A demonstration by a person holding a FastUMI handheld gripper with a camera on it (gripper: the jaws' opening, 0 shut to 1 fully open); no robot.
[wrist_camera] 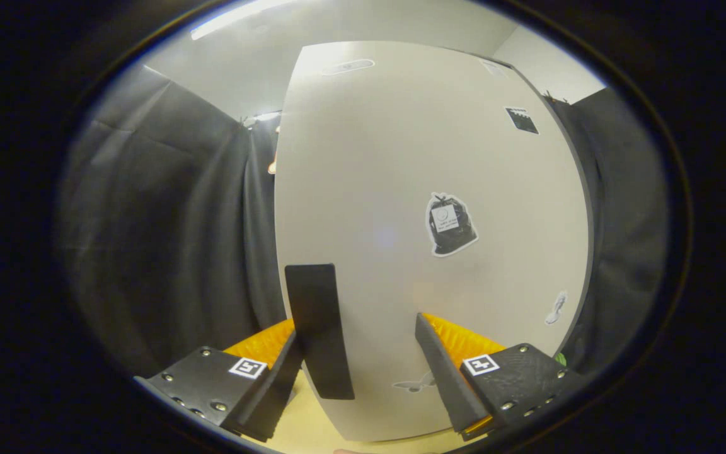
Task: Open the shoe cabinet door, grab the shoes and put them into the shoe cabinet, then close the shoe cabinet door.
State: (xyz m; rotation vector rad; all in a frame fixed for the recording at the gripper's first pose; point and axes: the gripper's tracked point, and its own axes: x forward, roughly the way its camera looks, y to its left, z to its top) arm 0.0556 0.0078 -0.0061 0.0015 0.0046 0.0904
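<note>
Here the gripper (366, 353) gapes, handle (319, 331) by one finger on the door (401, 189); opening or closing, unclear.

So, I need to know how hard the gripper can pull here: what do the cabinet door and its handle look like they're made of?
The cabinet door looks like pale laminated board with a smooth matte finish: flat, faint sheen, thin dark edge. The handle, a dark flat matte strip just ahead of the open gripper, could be plastic or coated metal; I can't tell which.

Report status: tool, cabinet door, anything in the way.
Tool open, fingers spread at the door's near edge. Shoe cabinet door right ahead, black handle just ahead of one finger, not gripped. Nothing blocking the handle.
</note>
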